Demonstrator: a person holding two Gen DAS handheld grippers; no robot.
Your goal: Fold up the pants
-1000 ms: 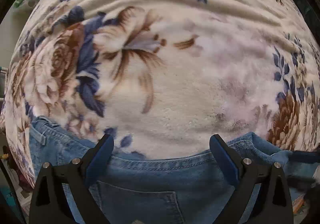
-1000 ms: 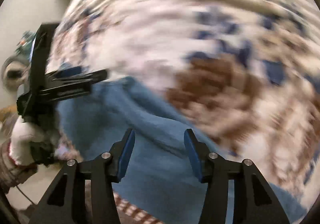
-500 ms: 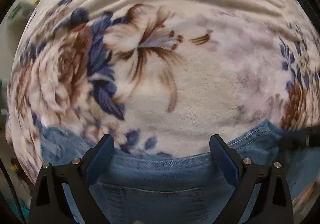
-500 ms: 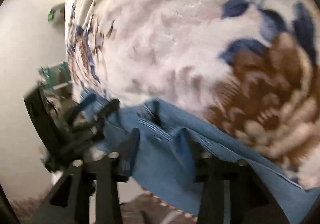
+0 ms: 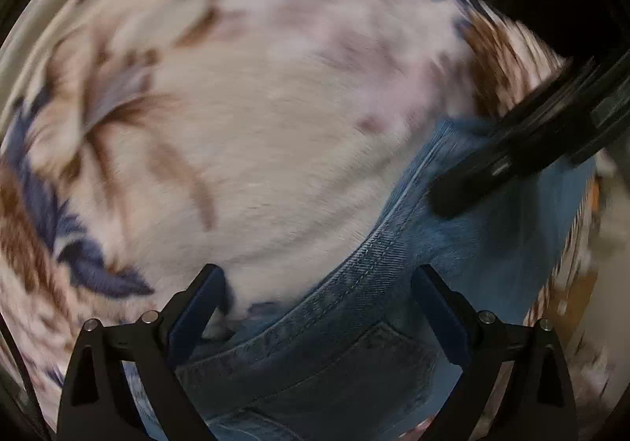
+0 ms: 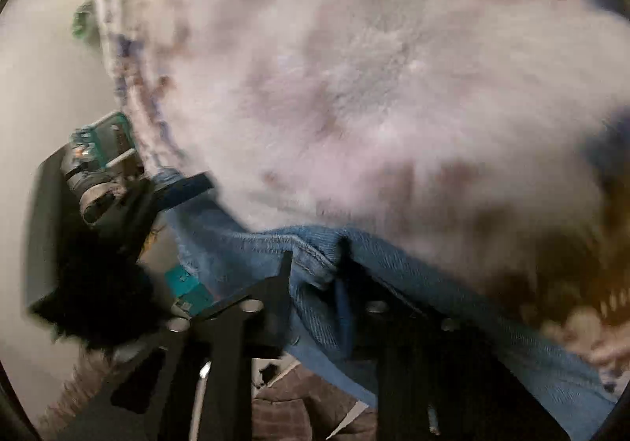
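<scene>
Blue denim pants [image 5: 374, 342] lie on a floral fleece blanket [image 5: 244, 118], waistband and a back pocket at the bottom of the left wrist view. My left gripper [image 5: 319, 307] is open, its fingers spread over the waistband. My right gripper [image 6: 315, 267] is shut on a bunched fold of the pants' [image 6: 315, 248] waistband edge. The right gripper also shows in the left wrist view [image 5: 492, 165] as a dark blurred bar at the pants' right end. The left gripper shows in the right wrist view [image 6: 185, 185] at the far left end of the denim.
The blanket [image 6: 374, 67] covers a bed whose left edge drops to a pale floor [image 6: 35, 86]. A green object [image 6: 80, 21] lies on the floor. A teal item [image 6: 185, 283] and a brown patterned surface [image 6: 299, 401] sit below the bed edge.
My right gripper has closed on the waistband edge. The left wrist view has swung so the pants now run diagonally to the right. Both views are blurred by motion.
</scene>
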